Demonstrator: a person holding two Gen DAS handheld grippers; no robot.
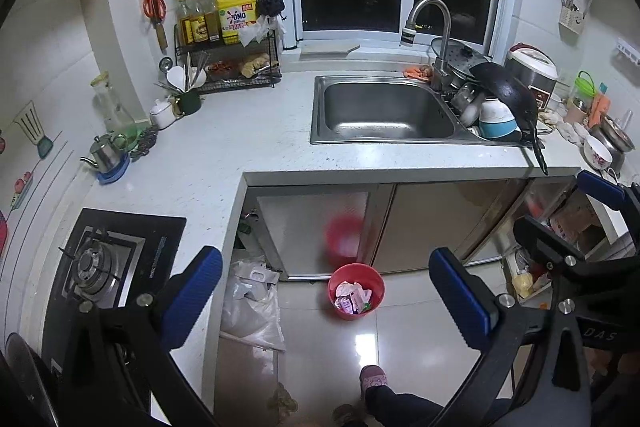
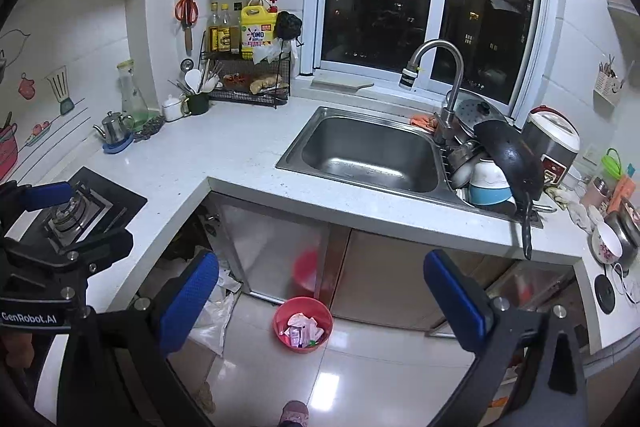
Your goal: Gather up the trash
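Note:
A red trash bin (image 1: 356,309) (image 2: 303,341) stands on the tiled floor in front of the sink cabinet, with crumpled paper and wrappers (image 1: 353,297) (image 2: 301,331) inside. My left gripper (image 1: 324,263) hangs open high above the bin, nothing between its blue pads (image 1: 192,303). My right gripper (image 2: 320,263) is also open and empty, held above the floor near the bin. The left wrist view shows the right gripper (image 1: 556,203) at the right edge. In the right wrist view the left gripper (image 2: 84,217) sits over the stove.
An L-shaped white counter (image 1: 224,147) carries a steel sink (image 1: 384,111), stacked dishes with a black pan (image 1: 508,95), a gas stove (image 1: 96,263) and a bottle rack (image 1: 228,67). A white plastic bag (image 1: 252,307) lies below the counter. A person's slippered foot (image 1: 374,379) is near the bin.

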